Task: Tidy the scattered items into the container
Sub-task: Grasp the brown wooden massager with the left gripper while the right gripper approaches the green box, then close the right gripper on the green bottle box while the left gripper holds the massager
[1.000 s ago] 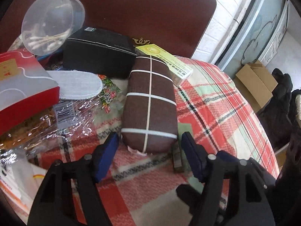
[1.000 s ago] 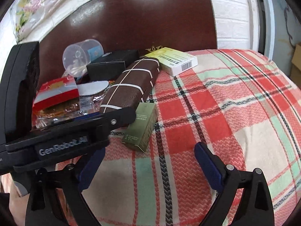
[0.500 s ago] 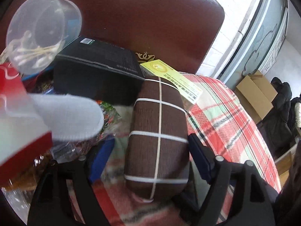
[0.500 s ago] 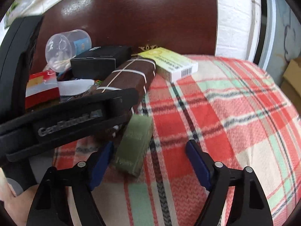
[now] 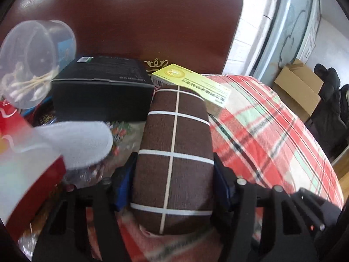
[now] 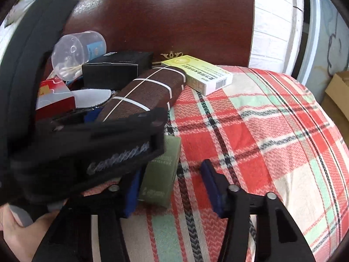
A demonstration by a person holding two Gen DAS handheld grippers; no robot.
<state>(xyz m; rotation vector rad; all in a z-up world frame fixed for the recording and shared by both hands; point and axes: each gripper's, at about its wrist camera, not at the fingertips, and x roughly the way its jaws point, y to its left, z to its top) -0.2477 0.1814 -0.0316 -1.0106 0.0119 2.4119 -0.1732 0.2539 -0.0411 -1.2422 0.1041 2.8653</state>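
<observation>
Left wrist view: left gripper (image 5: 173, 181) pinches the brown case (image 5: 174, 152) across its width, long axis pointing far.

- The left gripper (image 6: 91, 144) hid the green box's (image 6: 160, 181) upper-left part.
- Print on that box stayed blurred.
- The red box (image 5: 24, 163) ran off the left-wrist view's edge.

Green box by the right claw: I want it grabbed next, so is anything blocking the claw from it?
Nothing visible. The green box already lies between the open right claw fingers, though the left claw's body overhangs its far end.
</observation>
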